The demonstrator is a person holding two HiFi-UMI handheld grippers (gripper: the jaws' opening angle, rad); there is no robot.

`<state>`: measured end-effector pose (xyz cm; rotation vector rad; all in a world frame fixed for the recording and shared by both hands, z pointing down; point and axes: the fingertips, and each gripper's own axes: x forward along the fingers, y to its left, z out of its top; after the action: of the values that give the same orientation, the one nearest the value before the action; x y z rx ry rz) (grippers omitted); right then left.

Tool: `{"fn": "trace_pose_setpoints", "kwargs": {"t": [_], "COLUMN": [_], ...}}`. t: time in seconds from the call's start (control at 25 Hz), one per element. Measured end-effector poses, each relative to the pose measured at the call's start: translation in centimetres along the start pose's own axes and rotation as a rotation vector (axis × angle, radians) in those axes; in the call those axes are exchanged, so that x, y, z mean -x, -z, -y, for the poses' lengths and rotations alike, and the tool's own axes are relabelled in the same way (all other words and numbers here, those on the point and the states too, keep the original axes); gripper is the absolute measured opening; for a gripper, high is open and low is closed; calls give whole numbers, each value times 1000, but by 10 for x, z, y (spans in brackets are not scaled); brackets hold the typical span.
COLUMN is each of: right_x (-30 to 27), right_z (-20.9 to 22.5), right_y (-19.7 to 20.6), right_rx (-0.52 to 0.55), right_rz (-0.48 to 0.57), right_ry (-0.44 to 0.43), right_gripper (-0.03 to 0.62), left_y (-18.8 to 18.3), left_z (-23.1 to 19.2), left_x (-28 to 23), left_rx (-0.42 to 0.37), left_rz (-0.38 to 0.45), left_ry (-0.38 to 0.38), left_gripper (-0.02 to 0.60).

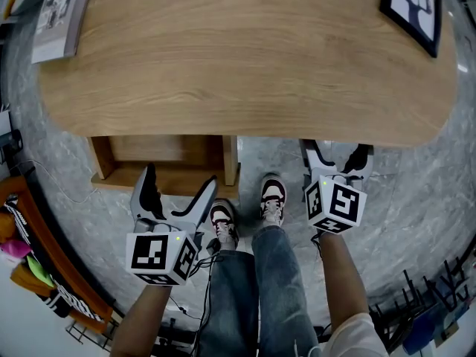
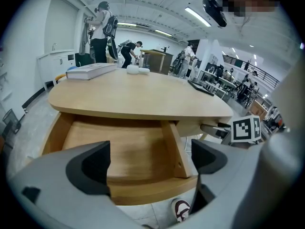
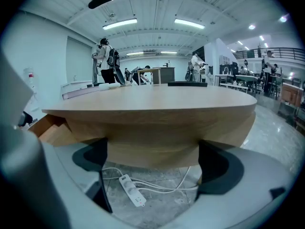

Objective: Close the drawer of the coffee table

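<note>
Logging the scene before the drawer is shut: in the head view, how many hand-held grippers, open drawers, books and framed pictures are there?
Hand-held grippers: 2 (left hand-held gripper, right hand-held gripper)
Open drawer: 1
Book: 1
Framed picture: 1
Total: 5

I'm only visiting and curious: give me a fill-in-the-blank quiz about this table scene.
1. The coffee table has a drawer that stands ___, not shut.
2. Inside the drawer lies ___.
3. The left hand-held gripper, jaws apart, points at the ___.
4. Beyond the right hand-held gripper, a white power strip lies on the ___ under the table.

Missing words: open; nothing; drawer; floor
</note>
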<state>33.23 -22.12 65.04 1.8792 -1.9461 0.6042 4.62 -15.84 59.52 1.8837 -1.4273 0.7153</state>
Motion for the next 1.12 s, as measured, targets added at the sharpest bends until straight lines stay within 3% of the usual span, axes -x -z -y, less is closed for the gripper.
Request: {"fn": "trace_pose_setpoints", "kwargs": {"t": [1.12], "right_x": [-4], "right_z": [-6], "right_y": [-6], "right_rx": [20], "right_rz": [19], "right_ry": [-10], "right_gripper": [588], "left_y": [-7], "left_z": [1], "left_x": [12], "left_rx": [23], "left_rz": [42], "left_ry": [-7], "left_gripper": [531]}}
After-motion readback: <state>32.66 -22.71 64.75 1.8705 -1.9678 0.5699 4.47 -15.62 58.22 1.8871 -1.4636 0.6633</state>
